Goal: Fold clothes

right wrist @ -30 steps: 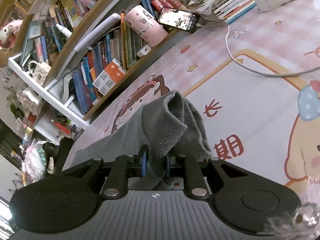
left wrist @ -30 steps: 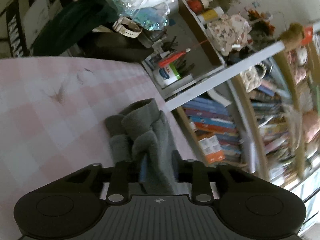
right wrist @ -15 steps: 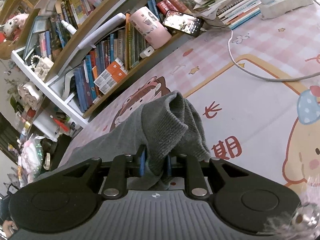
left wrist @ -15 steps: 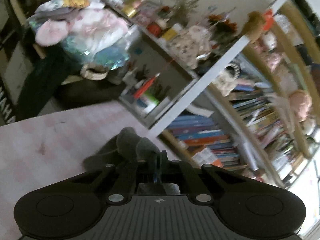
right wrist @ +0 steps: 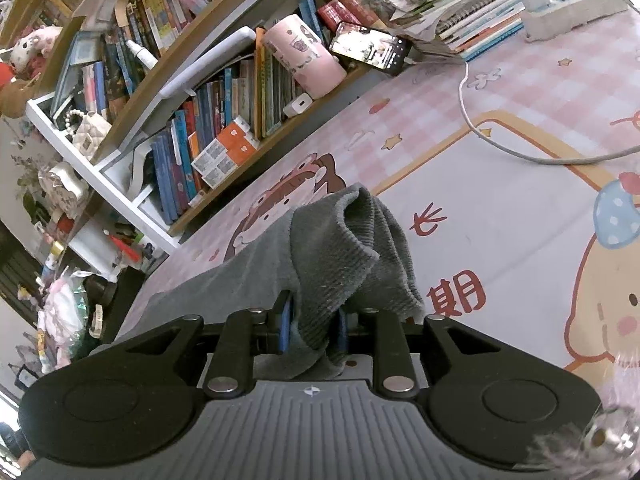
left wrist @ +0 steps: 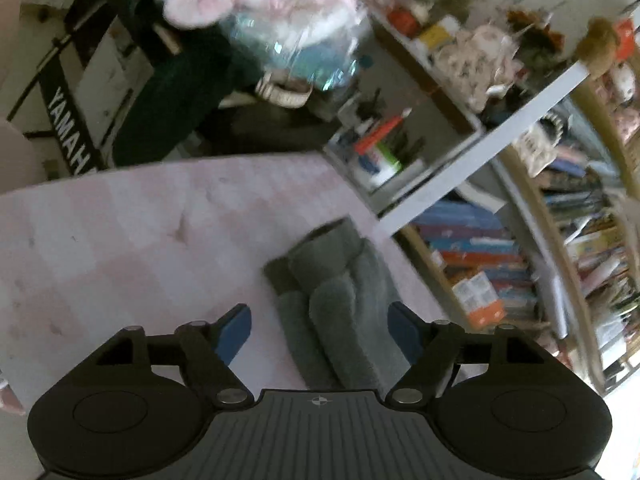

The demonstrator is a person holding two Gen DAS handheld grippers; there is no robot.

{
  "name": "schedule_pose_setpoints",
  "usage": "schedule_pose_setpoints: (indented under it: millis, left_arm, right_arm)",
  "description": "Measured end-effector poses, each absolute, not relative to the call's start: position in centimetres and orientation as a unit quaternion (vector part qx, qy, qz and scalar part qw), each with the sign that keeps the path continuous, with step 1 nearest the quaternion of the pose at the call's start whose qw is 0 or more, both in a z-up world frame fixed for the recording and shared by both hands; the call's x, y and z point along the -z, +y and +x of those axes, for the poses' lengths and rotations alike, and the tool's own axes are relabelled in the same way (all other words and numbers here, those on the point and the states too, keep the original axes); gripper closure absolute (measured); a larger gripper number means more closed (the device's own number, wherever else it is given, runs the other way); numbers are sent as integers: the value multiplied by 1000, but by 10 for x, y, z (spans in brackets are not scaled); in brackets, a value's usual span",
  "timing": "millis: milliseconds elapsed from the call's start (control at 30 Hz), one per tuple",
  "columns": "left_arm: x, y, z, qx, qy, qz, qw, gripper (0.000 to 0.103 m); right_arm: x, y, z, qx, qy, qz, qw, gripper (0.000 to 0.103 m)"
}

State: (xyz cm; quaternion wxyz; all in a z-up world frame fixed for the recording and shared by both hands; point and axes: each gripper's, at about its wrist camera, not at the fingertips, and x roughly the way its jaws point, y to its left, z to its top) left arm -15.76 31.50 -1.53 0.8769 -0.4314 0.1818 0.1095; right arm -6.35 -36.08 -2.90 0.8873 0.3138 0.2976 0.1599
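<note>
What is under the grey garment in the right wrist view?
The pink cartoon mat lies under the grey garment. Part of a brown-haired cartoon figure shows beside it; the rest of that print is covered.

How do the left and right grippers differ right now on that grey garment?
The left gripper has its jaws opening wide, clear of the grey garment; the right gripper has narrow jaws that pinch a bunched fold, though they are easing open. Both have blue pads with the same garment between them.
</note>
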Motion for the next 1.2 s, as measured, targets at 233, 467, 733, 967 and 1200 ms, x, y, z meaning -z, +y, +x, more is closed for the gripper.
schedule_pose_setpoints:
  millis: [233,467,733,967,1200]
  left_arm:
    - [16,302,-137,-135,175,-408,886,27]
    - [21,297,-126,-110,178,-425,881,49]
    - [-3,278,-149,-7,93,-387,917,94]
    - [15,300,-157,-72,151,-428,888,93]
    - [30,302,-157,-84,171,-431,882,83]
  right_arm:
    - [14,-361,-74,-117,269,267,918,58]
    - [22,-364,-63,-90,286,264,916,42]
    - [20,-353,-51,-103,288,238,922,67]
    - [20,-346,-48,-122,289,240,919,68]
    - [19,-340,-47,-119,289,226,923,66]
